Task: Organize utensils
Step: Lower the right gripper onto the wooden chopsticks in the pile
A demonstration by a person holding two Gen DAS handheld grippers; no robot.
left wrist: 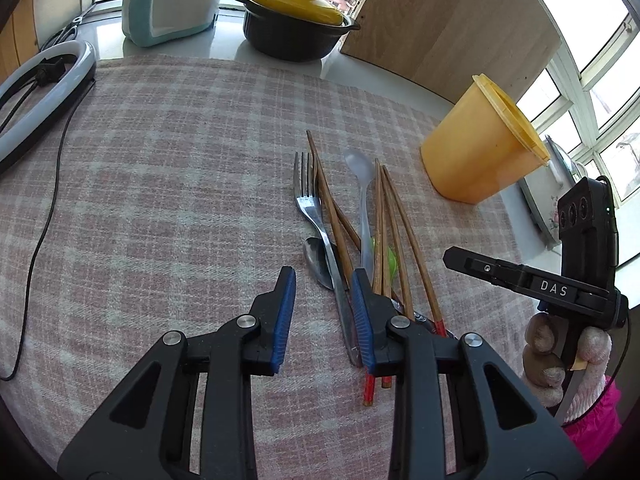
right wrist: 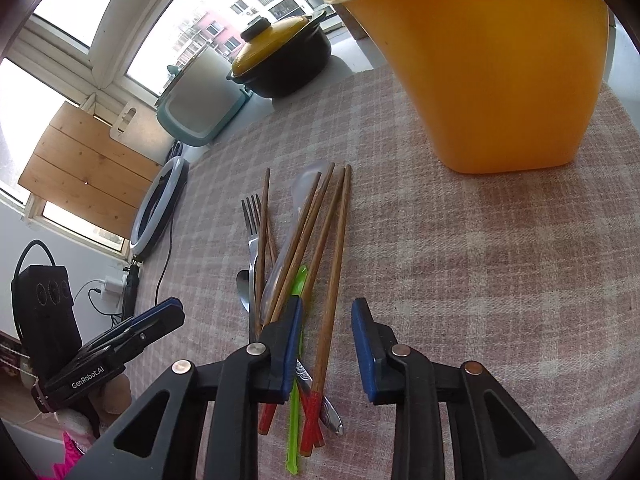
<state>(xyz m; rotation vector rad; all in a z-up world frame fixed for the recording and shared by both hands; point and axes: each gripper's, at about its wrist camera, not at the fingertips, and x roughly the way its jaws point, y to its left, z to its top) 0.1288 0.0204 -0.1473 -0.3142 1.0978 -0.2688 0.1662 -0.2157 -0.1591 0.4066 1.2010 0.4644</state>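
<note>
1. L gripper [left wrist: 323, 294]: jaws apart, nothing held; hovers over near end of utensil pile [left wrist: 352, 236].
2. R gripper [right wrist: 326, 326]: jaws apart, empty, one chopstick [right wrist: 330, 280] lying between fingers.
3. Pile on plaid cloth [left wrist: 160, 168]: fork [left wrist: 308, 200], spoons, chopsticks, mixed.
4. Yellow cup [left wrist: 480, 148] upright beyond pile, apart from it.

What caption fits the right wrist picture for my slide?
Open right gripper hovers over a pile of chopsticks, a fork and spoons beside the orange cup.
</note>
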